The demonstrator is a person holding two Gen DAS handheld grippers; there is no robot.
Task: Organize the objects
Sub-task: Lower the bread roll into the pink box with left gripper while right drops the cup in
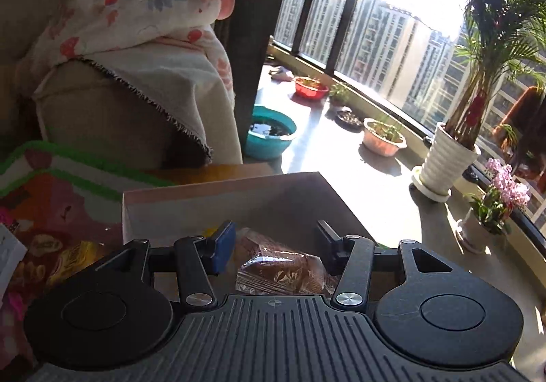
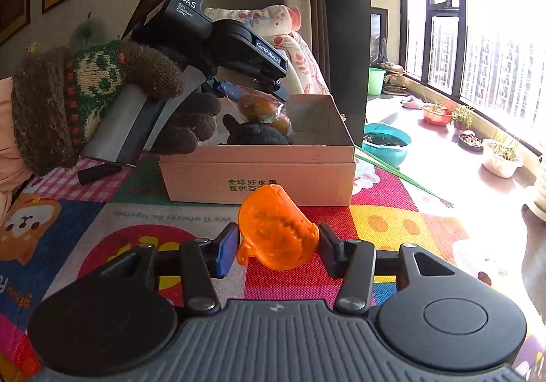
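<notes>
A cardboard box (image 2: 259,174) stands on a colourful play mat (image 2: 102,221). My left gripper (image 1: 276,245) hovers over the box (image 1: 191,201) with its jaws open around a clear-wrapped brown pastry (image 1: 283,266), not touching it. In the right wrist view the left gripper (image 2: 245,88) sits above the wrapped item (image 2: 262,112) and a dark object (image 2: 256,136) inside the box. My right gripper (image 2: 278,249) is shut on an orange plastic cup (image 2: 276,232), held above the mat in front of the box.
A sofa with a floral blanket (image 1: 136,27) is behind the box. A teal basin (image 1: 269,136), a red bowl (image 1: 309,87) and potted plants (image 1: 447,157) stand along the sunlit window ledge. A black stick (image 2: 99,173) lies on the mat.
</notes>
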